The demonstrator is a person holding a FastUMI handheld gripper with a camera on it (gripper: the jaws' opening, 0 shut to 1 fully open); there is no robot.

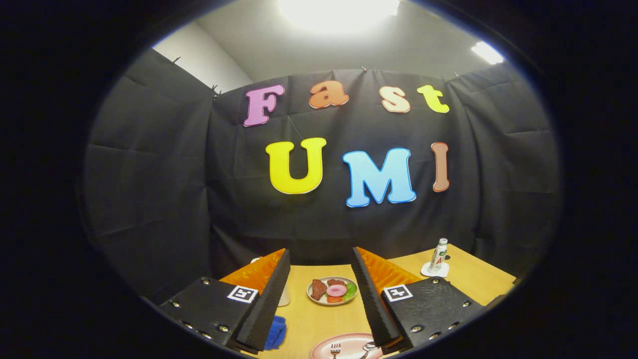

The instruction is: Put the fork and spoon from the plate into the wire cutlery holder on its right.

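Observation:
A pink plate (349,343) lies on the wooden table, low between my fingers. On it rest the fork (335,350), tines up, and the spoon (369,347) to its right, close to my right finger. My gripper (320,258) hangs open above the table with nothing between its fingers; the left finger (271,294) and right finger (371,294) stand wide apart.
A grey plate with toy food (333,290) sits further out between the fingers. A small bottle (439,256) stands on a white coaster at the far right. A blue cloth (275,333) lies under the left finger, with a white cup (284,296) behind it. The wooden table (468,279) ends at the black cloth.

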